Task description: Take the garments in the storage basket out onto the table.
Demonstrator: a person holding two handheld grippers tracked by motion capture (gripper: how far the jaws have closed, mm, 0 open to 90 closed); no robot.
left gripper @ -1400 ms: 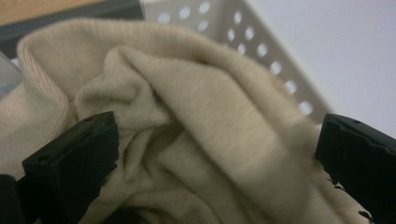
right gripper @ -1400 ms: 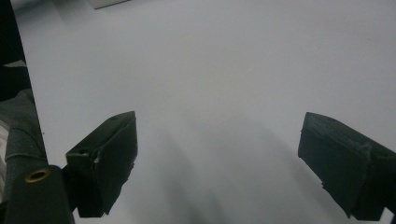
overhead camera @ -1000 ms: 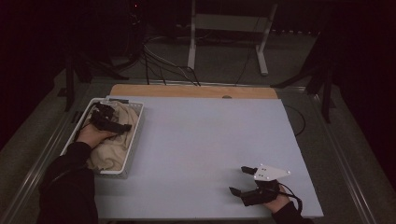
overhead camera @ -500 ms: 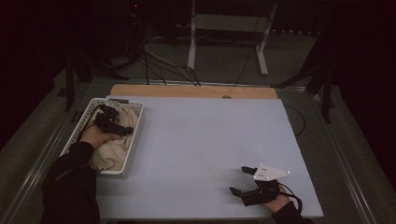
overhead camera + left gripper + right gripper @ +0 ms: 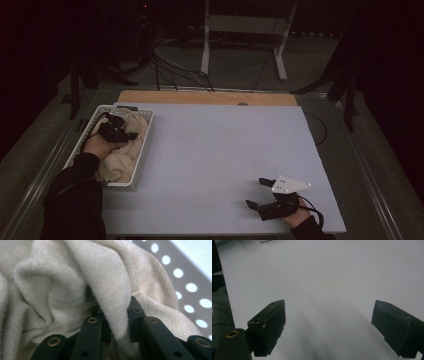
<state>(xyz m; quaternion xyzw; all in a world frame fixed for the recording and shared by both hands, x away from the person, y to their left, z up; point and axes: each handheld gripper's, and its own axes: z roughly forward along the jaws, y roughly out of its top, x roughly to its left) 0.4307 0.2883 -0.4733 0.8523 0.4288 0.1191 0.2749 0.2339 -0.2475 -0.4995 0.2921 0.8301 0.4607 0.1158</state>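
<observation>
Covering most of the table (image 5: 220,150) is a pale sheet, bare in the middle, likely kept free as the spot where the cloth gets laid out. Basket (image 5: 142,150), white and perforated, sits at the left edge of that sheet, close to the person's left arm so the reach is short. Cloth (image 5: 122,155), beige knit, lies bunched inside the basket, piled up in loose folds, which gives ridges easy to pinch. Left gripper (image 5: 131,135) is down in the basket on top of the pile; its jaws have just been closing and now clamp a raised fold of cloth (image 5: 117,305) between the pads, basket wall (image 5: 190,287) just beside it, so a lift-out looks like the step in hand. Right gripper (image 5: 256,192) rests near the front right corner of the sheet, well apart from the basket, jaws spread wide over bare surface with nothing between them, probably parked until the cloth comes over.
</observation>
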